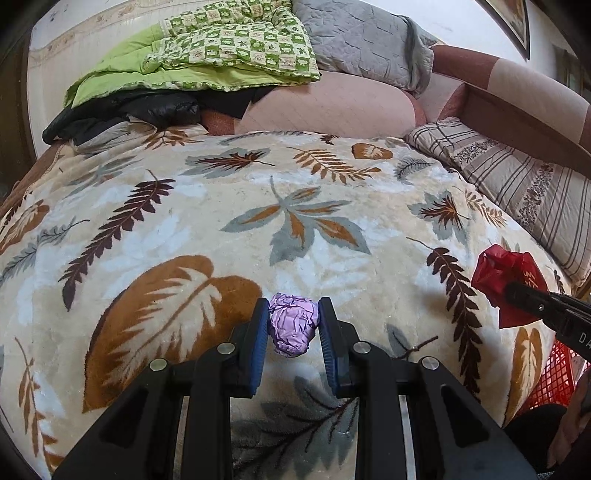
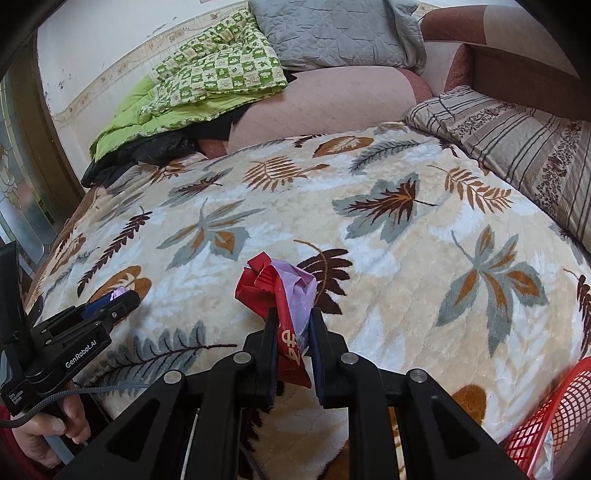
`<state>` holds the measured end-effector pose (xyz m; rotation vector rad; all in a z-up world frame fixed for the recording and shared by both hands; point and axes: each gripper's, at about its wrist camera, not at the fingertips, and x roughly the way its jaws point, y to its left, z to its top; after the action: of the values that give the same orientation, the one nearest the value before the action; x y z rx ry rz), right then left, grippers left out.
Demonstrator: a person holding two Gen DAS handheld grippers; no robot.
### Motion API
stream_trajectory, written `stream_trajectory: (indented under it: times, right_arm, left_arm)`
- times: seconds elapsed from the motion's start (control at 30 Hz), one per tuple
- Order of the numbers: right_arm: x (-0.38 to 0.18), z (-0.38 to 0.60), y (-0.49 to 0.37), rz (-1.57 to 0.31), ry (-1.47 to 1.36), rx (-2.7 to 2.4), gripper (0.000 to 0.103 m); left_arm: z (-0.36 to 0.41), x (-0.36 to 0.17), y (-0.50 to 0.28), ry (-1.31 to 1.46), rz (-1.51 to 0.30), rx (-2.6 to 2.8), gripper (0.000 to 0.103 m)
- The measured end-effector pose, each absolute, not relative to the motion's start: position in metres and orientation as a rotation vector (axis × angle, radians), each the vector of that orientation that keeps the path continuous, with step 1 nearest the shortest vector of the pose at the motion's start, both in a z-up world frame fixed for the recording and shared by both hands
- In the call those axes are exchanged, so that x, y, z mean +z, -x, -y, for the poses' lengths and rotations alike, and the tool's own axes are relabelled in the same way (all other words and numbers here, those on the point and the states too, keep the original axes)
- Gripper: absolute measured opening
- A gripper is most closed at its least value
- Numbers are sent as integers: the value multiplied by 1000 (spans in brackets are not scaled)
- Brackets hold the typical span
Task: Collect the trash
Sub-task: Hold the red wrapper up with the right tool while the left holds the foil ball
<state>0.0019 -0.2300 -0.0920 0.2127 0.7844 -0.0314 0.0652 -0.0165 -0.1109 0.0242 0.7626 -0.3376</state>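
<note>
In the left wrist view a crumpled lilac paper ball sits between the blue pads of my left gripper, which is shut on it just above the leaf-patterned blanket. My right gripper is shut on a crumpled red wrapper with a lilac scrap pressed against it, held over the blanket's near edge. The red wrapper and the right gripper also show at the right of the left wrist view. The left gripper shows at the left of the right wrist view.
A red mesh basket stands beside the bed at lower right. At the far end lie a green quilt, a grey pillow, a black jacket and a striped pillow. A hand holds the left gripper.
</note>
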Motion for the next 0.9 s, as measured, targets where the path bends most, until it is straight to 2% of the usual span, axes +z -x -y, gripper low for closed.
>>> stream_trajectory:
  times: [0.9]
  right_arm:
    - [-95,228,-4,-802,-169,-71,16]
  left_arm:
    - [19,-107,-61,-44,-737,-338,25]
